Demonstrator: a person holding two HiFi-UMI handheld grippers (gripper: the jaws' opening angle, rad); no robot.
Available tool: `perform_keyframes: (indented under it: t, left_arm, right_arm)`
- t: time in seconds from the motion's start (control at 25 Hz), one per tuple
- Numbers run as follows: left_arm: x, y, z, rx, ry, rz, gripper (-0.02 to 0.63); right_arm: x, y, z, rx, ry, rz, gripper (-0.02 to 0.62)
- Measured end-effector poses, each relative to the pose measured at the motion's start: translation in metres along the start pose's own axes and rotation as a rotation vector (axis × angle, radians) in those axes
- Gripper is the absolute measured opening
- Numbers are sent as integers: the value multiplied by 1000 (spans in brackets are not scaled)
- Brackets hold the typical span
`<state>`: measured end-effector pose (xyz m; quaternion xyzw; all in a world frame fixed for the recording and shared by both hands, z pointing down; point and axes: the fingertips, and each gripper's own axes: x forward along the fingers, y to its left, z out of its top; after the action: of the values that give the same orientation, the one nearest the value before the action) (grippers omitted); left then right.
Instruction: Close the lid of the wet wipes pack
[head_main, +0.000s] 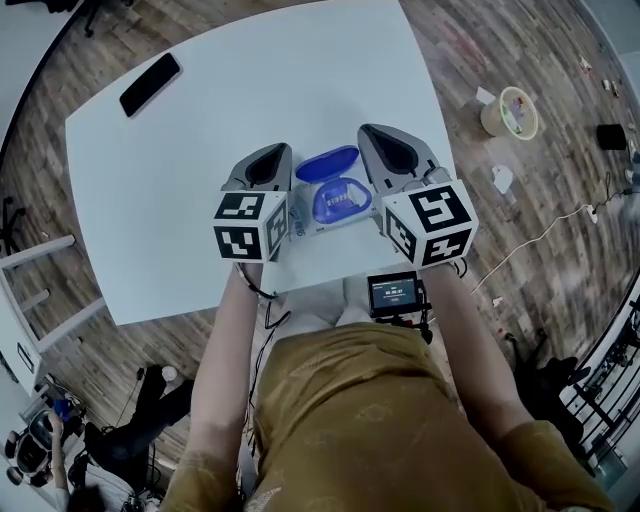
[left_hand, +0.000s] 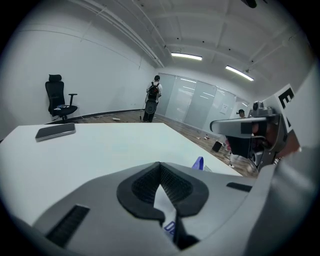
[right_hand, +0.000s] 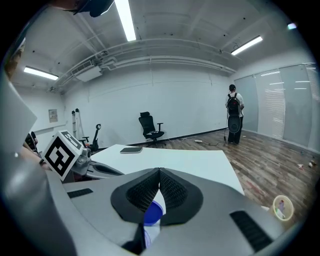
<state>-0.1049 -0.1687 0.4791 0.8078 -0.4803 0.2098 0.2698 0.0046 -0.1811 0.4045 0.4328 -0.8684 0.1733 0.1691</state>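
Left gripper view: left gripper (left_hand: 160, 167), jaws closed tip to tip, nothing pinched. White wrapper with blue print of the wet wipes pack (left_hand: 170, 227) shows through the gap behind the tips, so the jaws sit just over its left end.

Right gripper view: right gripper (right_hand: 159, 172), jaws likewise together and empty. The blue lid (right_hand: 152, 212) shows below, through the gap.

Head view: the pack lies between the two grippers, near the middle of the counter's (head_main: 250, 90) near edge. The lid is flipped open toward the far edge and the blue-rimmed opening faces up. A phone (head_main: 150, 85) sits well apart at the far-left corner.

Risks, as judgement:
- The hinge looks to be on the far side, so swinging the lid shut pushes toward the near edge. The light pack could skid or drop off unless the left jaws pin it.
- A closed tip on smooth plastic may slip off the lid.
- Pressing off-centre could leave the lid unlatched, so it springs back up.
- Cannot tell whether a wipe protrudes. If one does, it could be trapped under the lid.
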Motion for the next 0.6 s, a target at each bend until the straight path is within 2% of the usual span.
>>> perform_keyframes:
  t: [0.28, 0.48, 0.6]
  left_arm:
    - [3, -4, -7, -4, 28, -39, 0]
    - [3, -13, -11, 42, 43, -46, 1]
    - [1, -17, -12, 41, 41, -53, 1]
  right_arm:
    - [26, 13, -22, -7, 84, 49, 8]
    - [34, 17, -38, -5, 133, 70, 8]
    - [33, 18, -46, -6, 152, 69, 8]
